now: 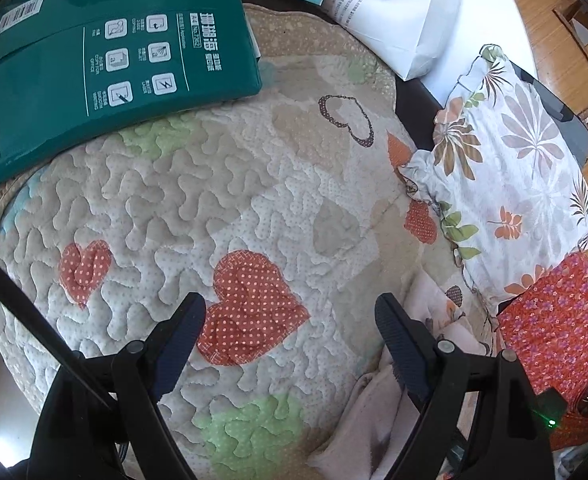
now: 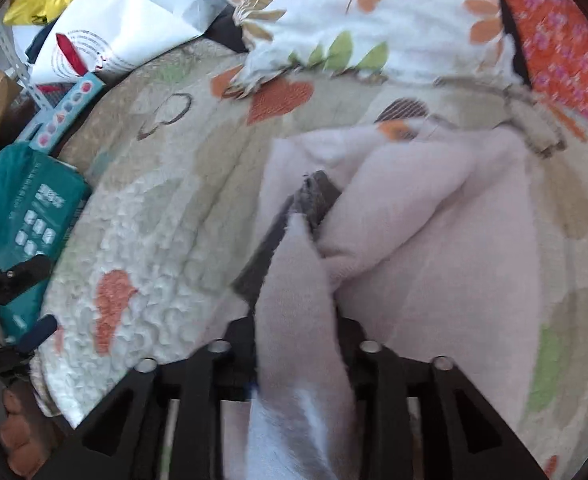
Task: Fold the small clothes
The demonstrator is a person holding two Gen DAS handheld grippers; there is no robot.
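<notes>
A pale pink fleece garment (image 2: 434,232) lies rumpled on the quilted heart-patterned mat (image 2: 166,208). My right gripper (image 2: 306,208) is shut on a fold of the pink garment, and the cloth drapes over its fingers and hides most of them. In the left wrist view the same garment (image 1: 378,412) shows at the lower right, under and beside the right finger (image 1: 398,340). My left gripper (image 1: 290,320) is open and empty, above the mat (image 1: 214,184) over an orange heart patch. The left gripper also shows at the far left of the right wrist view (image 2: 26,300).
A green paper ream pack (image 1: 94,60) lies on the mat's far left. A white bag (image 1: 406,12) and a floral pillow (image 1: 506,168) sit at the back and right. An orange flowered cloth (image 1: 550,332) lies by the pillow. Wooden chair parts (image 1: 586,52) stand beyond.
</notes>
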